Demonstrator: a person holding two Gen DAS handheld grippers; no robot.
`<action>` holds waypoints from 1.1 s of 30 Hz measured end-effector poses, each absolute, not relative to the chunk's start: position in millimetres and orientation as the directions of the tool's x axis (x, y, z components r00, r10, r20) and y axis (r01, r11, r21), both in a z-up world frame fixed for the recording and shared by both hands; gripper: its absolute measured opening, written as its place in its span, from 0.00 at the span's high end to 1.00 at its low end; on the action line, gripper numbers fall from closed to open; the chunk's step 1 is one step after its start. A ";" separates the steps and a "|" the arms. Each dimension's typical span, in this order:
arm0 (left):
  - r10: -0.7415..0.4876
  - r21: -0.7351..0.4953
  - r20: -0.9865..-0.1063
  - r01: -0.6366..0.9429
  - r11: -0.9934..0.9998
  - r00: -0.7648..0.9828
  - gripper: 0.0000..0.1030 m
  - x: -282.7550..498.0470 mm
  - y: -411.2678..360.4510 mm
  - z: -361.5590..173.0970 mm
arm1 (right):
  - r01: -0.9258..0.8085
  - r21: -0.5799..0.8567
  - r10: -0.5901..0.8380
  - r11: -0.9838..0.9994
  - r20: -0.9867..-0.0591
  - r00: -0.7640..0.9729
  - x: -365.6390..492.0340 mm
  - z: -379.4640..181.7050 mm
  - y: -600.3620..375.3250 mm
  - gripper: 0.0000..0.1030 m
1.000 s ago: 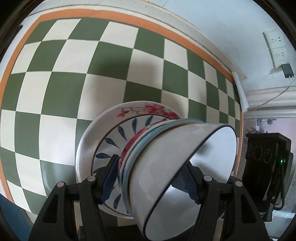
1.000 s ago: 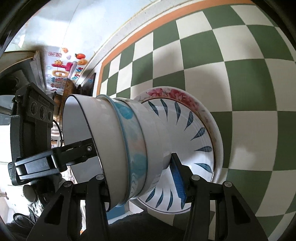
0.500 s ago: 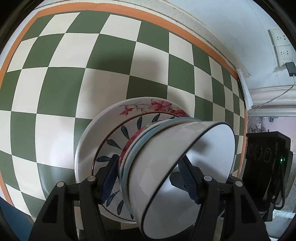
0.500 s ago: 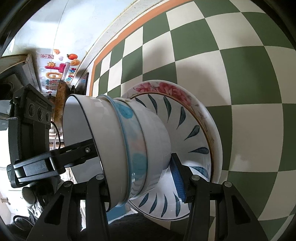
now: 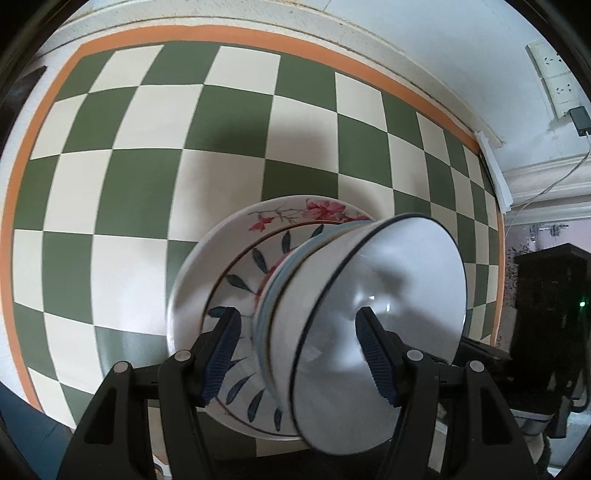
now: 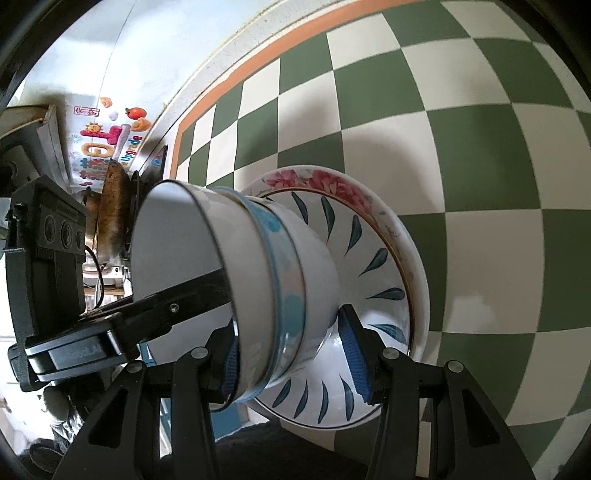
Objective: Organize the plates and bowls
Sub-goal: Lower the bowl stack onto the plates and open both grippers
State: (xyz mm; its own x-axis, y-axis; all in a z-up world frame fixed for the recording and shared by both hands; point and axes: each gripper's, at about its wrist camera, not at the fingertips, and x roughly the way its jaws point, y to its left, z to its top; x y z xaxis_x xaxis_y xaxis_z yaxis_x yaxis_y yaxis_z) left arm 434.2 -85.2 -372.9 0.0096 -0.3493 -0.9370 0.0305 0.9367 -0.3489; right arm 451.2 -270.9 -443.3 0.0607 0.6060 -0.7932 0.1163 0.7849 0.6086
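Mostly done — three nested ceramic bowls [image 5: 362, 317] sit on two stacked patterned plates [image 5: 236, 254]; left gripper [image 5: 301, 356] and right gripper [image 6: 291, 360] both clamp the bowls' rims, pads at 3 and 9 o'clock — setting down remains.

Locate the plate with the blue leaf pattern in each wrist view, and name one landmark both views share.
Left wrist: the blue-leaf plate sits lower centre, left of the nested bowls, lying on the flowered plate.
Right wrist: the same plate sits right of centre, to the right of the bowls.
Shared landmark: the orange border of the green checked tablecloth, also at the top of the right wrist view.
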 end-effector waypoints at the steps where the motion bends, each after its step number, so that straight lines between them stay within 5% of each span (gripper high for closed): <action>1: -0.345 -0.345 -0.938 0.031 0.938 0.012 0.39 433.1 -83.9 -371.7 | 0.114 0.604 0.601 0.789 -0.797 0.069 450.1 -439.4 -271.1 0.50; 12: -0.242 -0.232 -0.957 0.079 0.969 0.157 0.39 401.7 -62.6 -321.7 | 0.053 0.445 0.427 0.894 -0.883 0.195 416.9 -370.2 -261.5 0.50; 16: -0.196 -0.174 -0.956 0.114 0.978 0.219 0.39 386.3 -58.4 -300.1 | 0.066 0.362 0.337 0.930 -0.909 0.247 394.2 -341.9 -255.5 0.34; 19: -0.169 -0.139 -0.950 0.130 0.982 0.261 0.33 372.7 -56.6 -284.3 | 0.069 0.312 0.279 0.948 -0.913 0.298 375.9 -320.2 -251.6 0.18; 21: -0.156 -0.119 -0.943 0.139 0.983 0.293 0.08 362.6 -56.7 -273.8 | 0.072 0.270 0.233 0.960 -0.916 0.327 364.1 -305.6 -249.4 0.13; 33: -0.135 -0.082 -0.871 0.130 0.988 0.473 0.03 287.6 -57.6 -206.7 | 0.068 0.169 0.111 0.983 -0.850 0.515 287.2 -221.7 -247.7 0.04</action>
State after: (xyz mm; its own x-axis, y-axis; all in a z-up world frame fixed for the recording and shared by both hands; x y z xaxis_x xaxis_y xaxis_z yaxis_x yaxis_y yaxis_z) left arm 287.6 -57.6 -206.7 0.4731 -0.1346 -0.8707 0.1304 0.9881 -0.0819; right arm 287.2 -247.7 -221.7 0.5146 0.1107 -0.8503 0.0681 0.9832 0.1692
